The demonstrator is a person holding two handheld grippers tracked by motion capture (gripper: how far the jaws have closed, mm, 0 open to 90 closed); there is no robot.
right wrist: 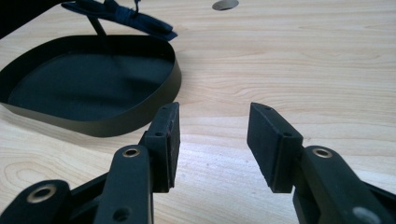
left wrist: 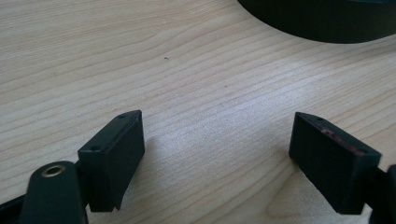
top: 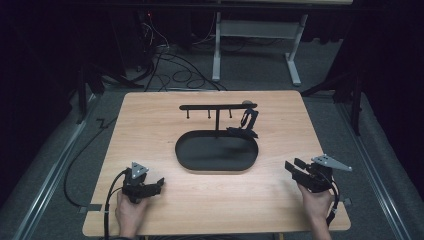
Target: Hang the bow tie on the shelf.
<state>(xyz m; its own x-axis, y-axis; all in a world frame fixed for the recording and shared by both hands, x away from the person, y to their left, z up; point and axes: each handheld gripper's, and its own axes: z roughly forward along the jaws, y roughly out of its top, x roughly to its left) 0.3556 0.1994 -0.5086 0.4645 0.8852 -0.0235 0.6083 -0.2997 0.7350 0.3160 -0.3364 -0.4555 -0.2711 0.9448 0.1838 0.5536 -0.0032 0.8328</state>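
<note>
Item: my left gripper (top: pixel 159 183), matte black, held in my left hand (top: pixel 131 210) at the near left of the table (top: pixel 150 115). Two flat rectangular jaw blocks, hard-edged and dull; in the left gripper view (left wrist: pixel 217 154) they stand wide apart with bare wood between them, gripping nothing. One grey three-cornered plate on top, one black cable trailing off the near edge.

Item: my right gripper (top: pixel 294 166), same make, held in my right hand (top: pixel 317 197) at the near right. Two jaw blocks on arms with brass-ringed holes; in the right gripper view (right wrist: pixel 212 140) they stand parted by a moderate gap, narrower than the left's, with nothing between them. Both grippers sit low over the wood; whether they touch it I cannot tell.

Item: table, one, pale wood with fine straight grain, smooth satin surface, rounded corners.

Item: tray (top: pixel 186 159), one, oval, matte black, thin upright rim and flat floor; centre of the table, between and beyond both grippers, well apart from each. Its rim shows at the top of the left gripper view (left wrist: pixel 322 28) and at the left of the right gripper view (right wrist: pixel 140 116).

Item: stand (top: pixel 218 106), one, thin black post rising from the tray's far edge, a horizontal bar across its top, three short pegs hanging beneath.

Item: dark strap-like piece (top: pixel 246 125), one, hanging at the bar's right end and draped onto the tray's far right rim; seen as dark blue bands in the right gripper view (right wrist: pixel 126 18).
</note>
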